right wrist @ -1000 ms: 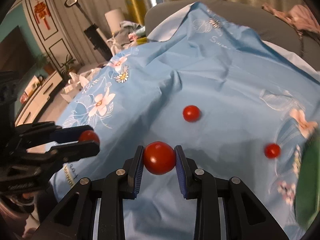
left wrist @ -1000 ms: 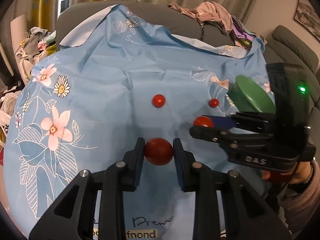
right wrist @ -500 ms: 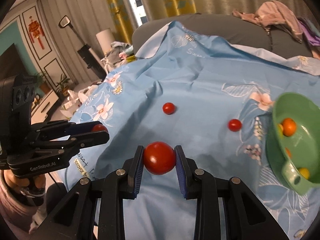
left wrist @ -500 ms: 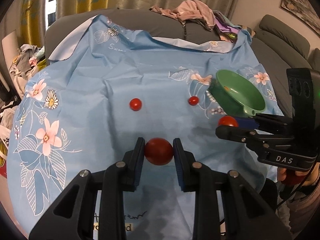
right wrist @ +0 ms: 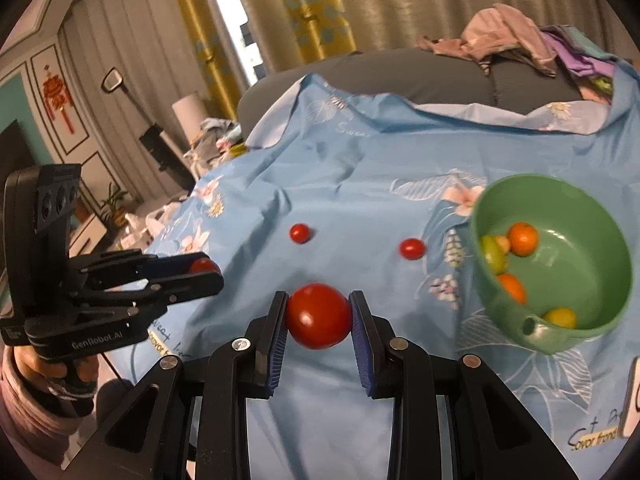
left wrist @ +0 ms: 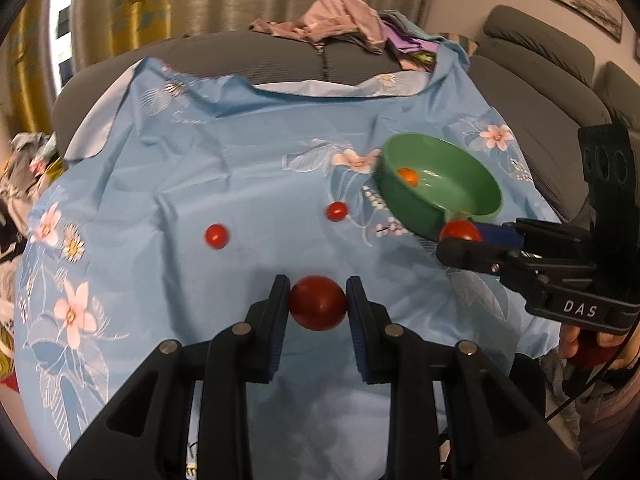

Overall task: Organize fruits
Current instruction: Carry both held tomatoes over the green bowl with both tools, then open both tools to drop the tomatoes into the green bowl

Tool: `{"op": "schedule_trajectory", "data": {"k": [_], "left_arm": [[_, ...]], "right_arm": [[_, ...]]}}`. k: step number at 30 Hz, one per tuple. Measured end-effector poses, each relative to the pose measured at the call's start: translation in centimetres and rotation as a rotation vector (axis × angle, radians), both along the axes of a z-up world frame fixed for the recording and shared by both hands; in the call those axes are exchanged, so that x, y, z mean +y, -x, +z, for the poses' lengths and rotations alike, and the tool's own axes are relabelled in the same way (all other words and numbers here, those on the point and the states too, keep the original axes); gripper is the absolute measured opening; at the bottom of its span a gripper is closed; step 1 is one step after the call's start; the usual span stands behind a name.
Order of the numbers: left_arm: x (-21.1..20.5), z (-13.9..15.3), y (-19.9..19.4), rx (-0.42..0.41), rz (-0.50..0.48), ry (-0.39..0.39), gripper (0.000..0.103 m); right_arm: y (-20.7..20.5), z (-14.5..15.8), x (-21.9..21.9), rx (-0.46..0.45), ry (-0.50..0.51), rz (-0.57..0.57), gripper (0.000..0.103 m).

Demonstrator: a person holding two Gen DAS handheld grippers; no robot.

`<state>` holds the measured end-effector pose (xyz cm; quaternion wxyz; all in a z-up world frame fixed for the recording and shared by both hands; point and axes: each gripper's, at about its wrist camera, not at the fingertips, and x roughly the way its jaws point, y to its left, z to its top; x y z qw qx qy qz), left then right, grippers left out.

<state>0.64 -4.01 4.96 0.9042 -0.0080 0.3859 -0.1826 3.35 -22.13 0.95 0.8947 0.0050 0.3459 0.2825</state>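
Observation:
My left gripper (left wrist: 318, 302) is shut on a red tomato (left wrist: 318, 303) above the blue floral cloth (left wrist: 240, 168). My right gripper (right wrist: 318, 316) is shut on another red tomato (right wrist: 318, 317); it shows in the left wrist view (left wrist: 460, 234) next to the near rim of the green bowl (left wrist: 476, 184). The green bowl (right wrist: 576, 280) holds several orange and yellow fruits. Two small red tomatoes (left wrist: 216, 235) (left wrist: 337, 211) lie loose on the cloth, also in the right wrist view (right wrist: 300, 233) (right wrist: 412, 248). The left gripper shows at the left of the right wrist view (right wrist: 204, 270).
The cloth covers a grey sofa (left wrist: 360, 64) with a pile of clothes (left wrist: 344, 20) on its back. More sofa seats (left wrist: 552, 80) stand to the right. Curtains (right wrist: 320, 12) hang behind. Clutter and a cabinet (right wrist: 92, 228) lie off the cloth's left edge.
Both grippers have lifted and drawn back with their tomatoes held. The green bowl has come fully into both views, and the right gripper now sits at its near rim.

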Motion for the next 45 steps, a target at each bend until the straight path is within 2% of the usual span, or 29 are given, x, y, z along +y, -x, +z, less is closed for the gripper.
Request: {"op": "schedule_trajectory", "data": {"k": [22,32,45], "left_arm": [[-11.7,2.6,-6.6,-0.052,-0.225,-0.054,0.029],[-15.8,1.1,-9.8,-0.004,-0.269,-0.061,0.029],[-18.8,-2.2,-12.9,0.048,-0.274,-0.133,0.031]], "right_arm": [[-1.8,1.3,-10.3,-0.059,-0.076,-0.226,0.032],[-3.3,0.7,-13.3,-0.043,-0.062,-0.298,0.032],[-6.7,-0.9,-14.3,0.009,0.015,-0.334,0.033]]}}
